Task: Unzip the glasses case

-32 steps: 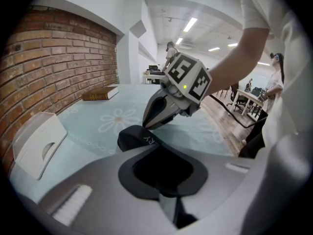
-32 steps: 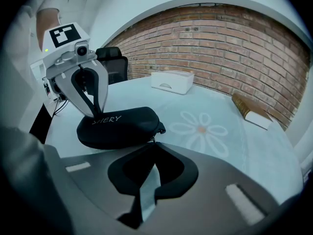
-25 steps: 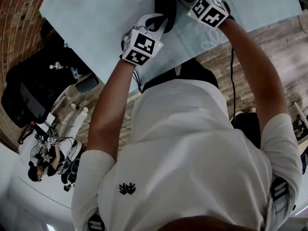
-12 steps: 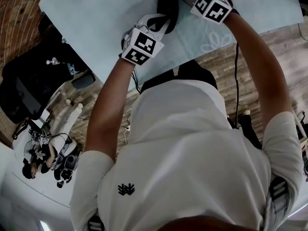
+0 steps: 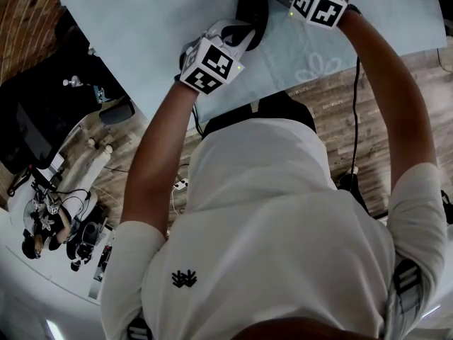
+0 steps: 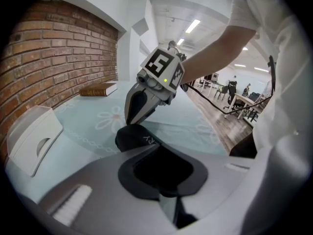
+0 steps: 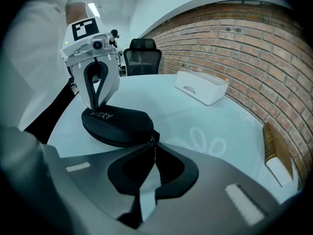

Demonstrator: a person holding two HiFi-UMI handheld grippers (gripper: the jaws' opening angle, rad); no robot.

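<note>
On the pale blue flower-printed table (image 5: 141, 20) the black oval fabric glasses case (image 7: 117, 124) is lying apparently zipped all round, with the left gripper (image 7: 99, 105) pinching its far end and the right gripper (image 7: 152, 144) clamping the small metal zipper pull (image 7: 155, 138), so the whole unzipping is waiting.
</note>
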